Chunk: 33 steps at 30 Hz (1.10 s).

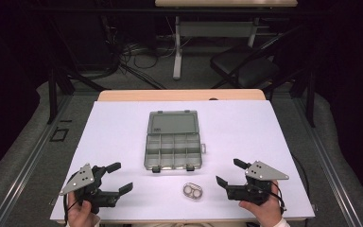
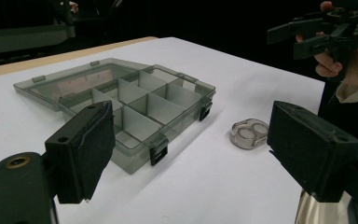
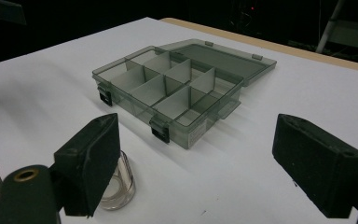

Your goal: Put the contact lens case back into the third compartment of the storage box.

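A smoky-grey plastic organiser box lies in the middle of the white table, its lid folded flat toward the far side and its several compartments empty. A small clear oval case sits just in front of it, nearer the front edge. My left gripper hovers at the front left, open, nothing between its jaws. At the front right my right gripper is open too and points at the box. The left gripper view has the box, the case and the right gripper. The right gripper view has the box ahead and the case by its left jaw.
The white sheet covers a wooden table with bare room on both sides of the box. Beyond the far edge stand a dark chair, a table leg and loose cables on the floor.
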{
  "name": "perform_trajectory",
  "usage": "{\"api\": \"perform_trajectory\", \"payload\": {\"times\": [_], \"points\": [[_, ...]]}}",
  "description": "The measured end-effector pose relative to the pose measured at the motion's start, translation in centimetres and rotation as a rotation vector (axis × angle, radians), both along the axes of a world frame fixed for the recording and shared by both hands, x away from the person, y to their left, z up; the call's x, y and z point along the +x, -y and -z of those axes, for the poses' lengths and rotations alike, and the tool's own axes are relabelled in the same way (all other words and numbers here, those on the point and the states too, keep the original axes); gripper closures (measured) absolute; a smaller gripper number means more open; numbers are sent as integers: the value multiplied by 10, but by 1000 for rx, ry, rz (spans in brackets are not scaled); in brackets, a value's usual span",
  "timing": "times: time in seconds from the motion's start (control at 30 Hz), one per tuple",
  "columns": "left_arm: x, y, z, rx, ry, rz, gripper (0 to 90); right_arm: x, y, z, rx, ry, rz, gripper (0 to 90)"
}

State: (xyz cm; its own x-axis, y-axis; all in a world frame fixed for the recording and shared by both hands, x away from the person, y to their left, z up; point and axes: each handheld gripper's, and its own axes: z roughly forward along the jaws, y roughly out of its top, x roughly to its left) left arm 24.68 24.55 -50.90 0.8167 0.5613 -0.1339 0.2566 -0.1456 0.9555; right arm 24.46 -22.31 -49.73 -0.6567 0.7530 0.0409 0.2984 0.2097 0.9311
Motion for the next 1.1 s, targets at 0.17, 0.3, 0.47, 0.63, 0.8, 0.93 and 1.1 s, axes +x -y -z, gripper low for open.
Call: {"api": "perform_trajectory", "payload": {"times": [0.17,0.3,0.47,0.63,0.8,0.93,1.1], "points": [[0,1,0,3,3,2,158,3,4,4,-12,-79,-38,117],[1,1,2,16,-6,-1,157,3,-1,5,-44,-101,-76,118],[1,1,4,24,-23,2,157,2,-6,3,-67,-75,-94,151],[0,3,4,40,-28,15,157,3,-9,6,-109,-91,-75,184],[0,4,5,49,-31,20,158,4,-11,6,-136,-85,-58,235],[-1,4,5,51,-30,23,158,5,-13,3,-164,-97,-62,267],[-3,3,5,56,-33,22,157,8,-18,5,-184,-115,-86,305]]}}
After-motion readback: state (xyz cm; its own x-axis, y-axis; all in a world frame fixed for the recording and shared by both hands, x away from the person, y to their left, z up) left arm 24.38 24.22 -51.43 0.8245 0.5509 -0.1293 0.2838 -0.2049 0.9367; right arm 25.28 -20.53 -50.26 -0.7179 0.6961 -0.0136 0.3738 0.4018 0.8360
